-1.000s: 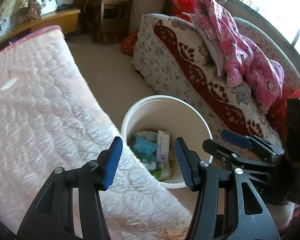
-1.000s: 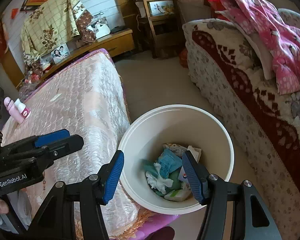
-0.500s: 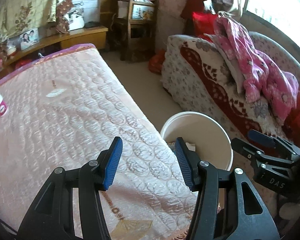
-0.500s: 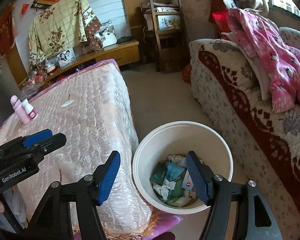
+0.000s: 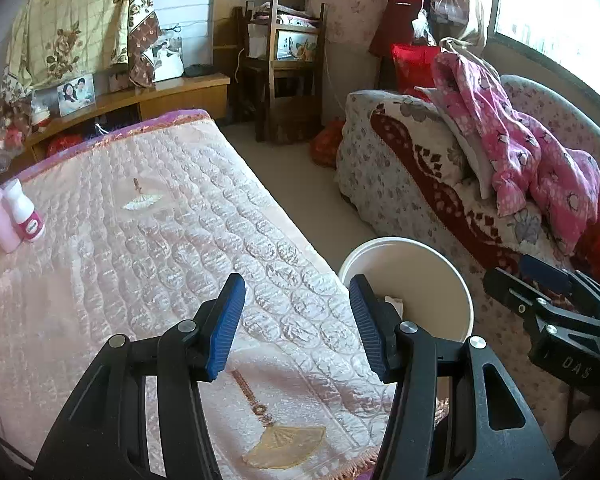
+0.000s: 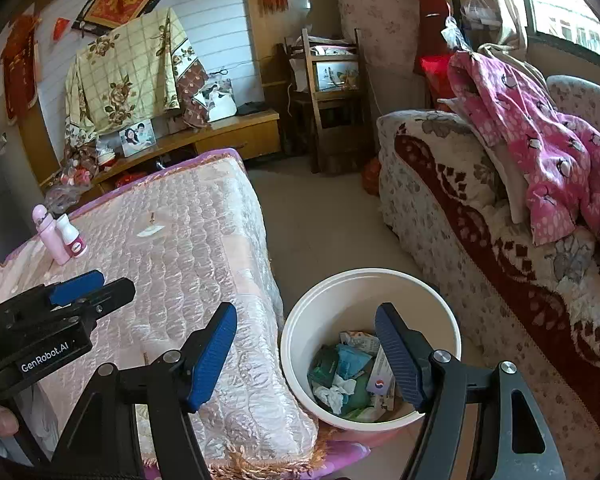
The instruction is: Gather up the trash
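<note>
Both tools have been raised from over the bin (image 6: 370, 344), now seen at lower right. The left tool (image 5: 296, 322) is held part open and empty; the right tool (image 6: 306, 356) is opening, empty. Collected trash (image 6: 350, 376) lies inside the bin, nearer the right tool. No loose trash is visible on the bed (image 5: 140, 240).

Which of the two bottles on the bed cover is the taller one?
The all-pink bottle is taller. The white bottle touching it on the right is shorter, with a pink label band near its base.
</note>
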Available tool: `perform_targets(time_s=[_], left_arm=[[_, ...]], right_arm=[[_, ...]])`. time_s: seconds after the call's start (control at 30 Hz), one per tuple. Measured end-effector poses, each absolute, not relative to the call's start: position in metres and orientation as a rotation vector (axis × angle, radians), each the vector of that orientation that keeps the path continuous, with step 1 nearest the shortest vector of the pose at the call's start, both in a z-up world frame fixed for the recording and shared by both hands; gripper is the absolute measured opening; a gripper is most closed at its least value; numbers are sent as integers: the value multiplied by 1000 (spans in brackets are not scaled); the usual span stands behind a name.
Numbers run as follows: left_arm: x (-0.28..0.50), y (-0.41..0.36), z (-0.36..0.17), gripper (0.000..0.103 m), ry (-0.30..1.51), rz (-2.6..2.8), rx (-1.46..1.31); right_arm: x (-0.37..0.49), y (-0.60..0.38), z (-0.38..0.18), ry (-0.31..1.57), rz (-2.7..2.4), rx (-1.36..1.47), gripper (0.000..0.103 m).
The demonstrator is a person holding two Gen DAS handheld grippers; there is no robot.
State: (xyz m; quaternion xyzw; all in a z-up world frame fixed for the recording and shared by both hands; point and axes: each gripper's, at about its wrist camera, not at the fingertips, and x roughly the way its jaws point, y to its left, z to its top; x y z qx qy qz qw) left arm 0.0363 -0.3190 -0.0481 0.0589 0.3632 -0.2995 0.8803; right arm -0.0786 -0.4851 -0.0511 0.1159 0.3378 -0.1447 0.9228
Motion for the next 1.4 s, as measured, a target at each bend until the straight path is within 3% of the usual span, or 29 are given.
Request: perform_targets(time_s=[1.4], left_arm=[[27, -314, -31, 53, 692, -619, 112]], right_arm=[[-87, -483, -40, 670, -327, 223, 72]])
